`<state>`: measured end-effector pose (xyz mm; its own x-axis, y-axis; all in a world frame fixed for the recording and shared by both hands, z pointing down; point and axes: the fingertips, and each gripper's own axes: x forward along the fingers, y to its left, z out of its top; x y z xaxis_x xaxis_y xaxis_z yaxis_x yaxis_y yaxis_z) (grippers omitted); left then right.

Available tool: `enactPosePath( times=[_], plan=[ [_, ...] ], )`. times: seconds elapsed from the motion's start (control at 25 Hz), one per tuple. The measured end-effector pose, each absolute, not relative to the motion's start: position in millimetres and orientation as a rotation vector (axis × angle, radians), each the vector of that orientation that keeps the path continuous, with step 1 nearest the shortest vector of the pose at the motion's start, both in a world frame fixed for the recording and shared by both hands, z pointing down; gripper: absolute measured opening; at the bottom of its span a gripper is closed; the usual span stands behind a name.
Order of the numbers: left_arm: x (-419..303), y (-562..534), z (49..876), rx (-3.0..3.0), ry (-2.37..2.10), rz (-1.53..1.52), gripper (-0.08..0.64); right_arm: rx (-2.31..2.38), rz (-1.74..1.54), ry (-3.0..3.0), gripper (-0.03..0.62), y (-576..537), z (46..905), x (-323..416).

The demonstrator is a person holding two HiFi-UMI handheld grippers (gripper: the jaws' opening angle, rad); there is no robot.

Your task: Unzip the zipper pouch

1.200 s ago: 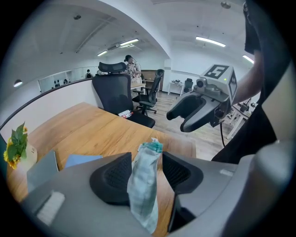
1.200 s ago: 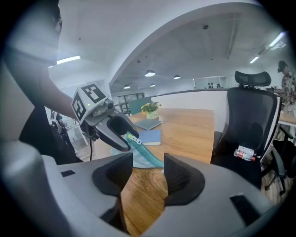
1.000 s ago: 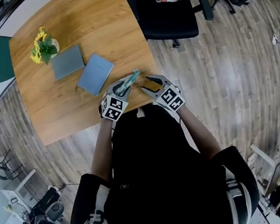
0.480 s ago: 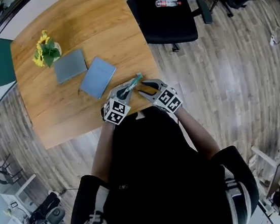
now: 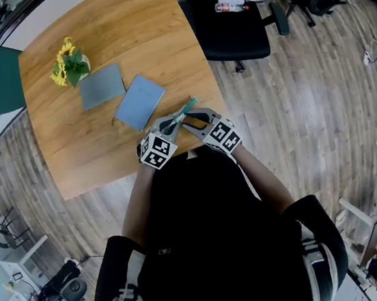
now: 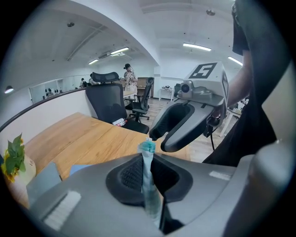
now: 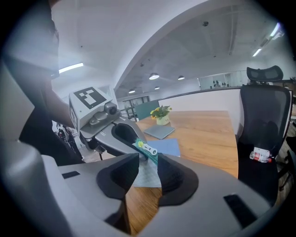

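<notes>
The left gripper (image 5: 169, 123) and right gripper (image 5: 197, 118) are hiding most of the zipper pouch (image 5: 186, 108) from the head view. Its lower end is blurring between the left jaws.

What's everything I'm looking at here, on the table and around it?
Table: one, light wood, in front of the person.
Flower pot: one, yellow flowers, table's far left corner.
Grey notebook: one, beside the pot.
Blue notebook: one, nearer the person.
Zipper pouch: one, clear with a teal zip, held up at the table's near edge.
Office chair: one, black, beyond the table's right side.
Bottle: one, clear, lying on the chair seat.
Left gripper: grey, jaws just closed onto the pouch.
Right gripper: grey, jaws just been closing, pouch between them, not yet clamped.
</notes>
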<state>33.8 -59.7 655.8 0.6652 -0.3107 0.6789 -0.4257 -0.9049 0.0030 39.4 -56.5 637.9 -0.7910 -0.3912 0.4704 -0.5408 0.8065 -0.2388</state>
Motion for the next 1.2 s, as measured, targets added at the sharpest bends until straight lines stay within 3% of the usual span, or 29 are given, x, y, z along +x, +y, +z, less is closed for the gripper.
enactPosePath(
  times=[1.2],
  plan=[
    [-57,-46,634,2.862,-0.565,1.069,0.006,0.762,0.531,-2.668,0.133,-48,606,-58]
  ],
)
